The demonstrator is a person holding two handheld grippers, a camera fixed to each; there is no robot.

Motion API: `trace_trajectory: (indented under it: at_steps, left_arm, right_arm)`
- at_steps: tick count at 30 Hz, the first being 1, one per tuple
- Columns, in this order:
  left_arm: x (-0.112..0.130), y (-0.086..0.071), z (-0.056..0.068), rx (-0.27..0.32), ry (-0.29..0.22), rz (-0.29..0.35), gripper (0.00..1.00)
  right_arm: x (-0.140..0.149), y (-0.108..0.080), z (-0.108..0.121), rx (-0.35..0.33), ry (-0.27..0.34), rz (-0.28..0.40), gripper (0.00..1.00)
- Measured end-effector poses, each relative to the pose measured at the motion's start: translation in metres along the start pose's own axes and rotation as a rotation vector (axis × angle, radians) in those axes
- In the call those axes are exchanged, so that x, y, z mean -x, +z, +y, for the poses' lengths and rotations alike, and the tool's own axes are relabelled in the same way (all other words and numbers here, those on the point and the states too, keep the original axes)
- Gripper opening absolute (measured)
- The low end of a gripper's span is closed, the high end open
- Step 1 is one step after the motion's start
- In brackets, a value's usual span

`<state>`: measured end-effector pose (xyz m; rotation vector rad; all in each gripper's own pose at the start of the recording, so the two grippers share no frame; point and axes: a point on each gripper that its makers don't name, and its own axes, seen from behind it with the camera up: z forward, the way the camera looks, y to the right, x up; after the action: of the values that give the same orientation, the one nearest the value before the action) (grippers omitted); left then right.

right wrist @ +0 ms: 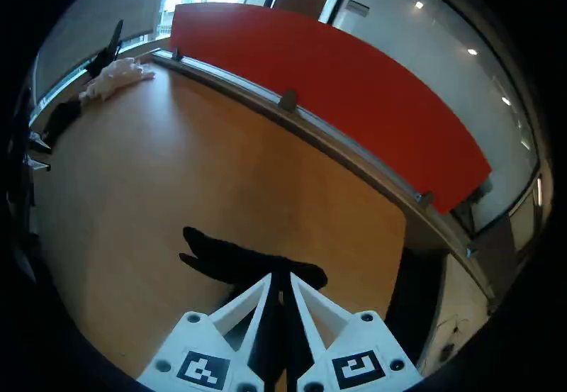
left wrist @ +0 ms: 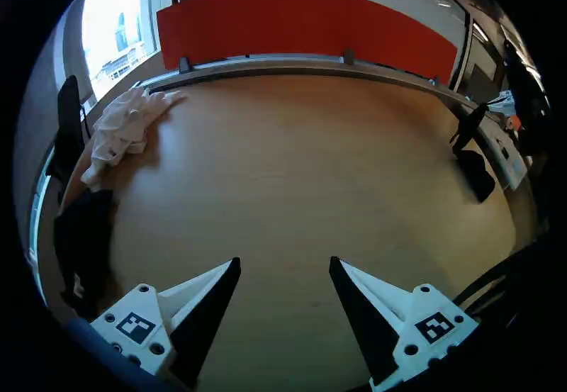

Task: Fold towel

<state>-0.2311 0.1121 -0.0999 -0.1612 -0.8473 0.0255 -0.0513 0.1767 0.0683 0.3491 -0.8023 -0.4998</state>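
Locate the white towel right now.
In the left gripper view, the crumpled white towel lies at the table's far left corner, beside the left end of the red divider.

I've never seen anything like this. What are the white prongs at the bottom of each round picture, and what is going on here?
There is no robot here. A person holds a two-fingered tool in each hand, and a fisheye camera on each tool looks forward along its fingers; those are the white prongs. In the left gripper view, the left tool is open and holds nothing above a wooden table. In the right gripper view, the right tool is closed and seems to pinch a black cloth lying on the table. At the table's far side lies a crumpled white cloth, and a red divider stands along the back edge.
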Motion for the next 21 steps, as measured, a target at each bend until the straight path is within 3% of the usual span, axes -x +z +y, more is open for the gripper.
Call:
trace_trajectory:
  at_steps: [21]
  left_arm:
    - [0.002,-0.001,0.012,0.016,0.027,-0.006,0.93]
  right_arm:
    - [0.123,-0.029,0.003,0.028,0.130,-0.122,0.04]
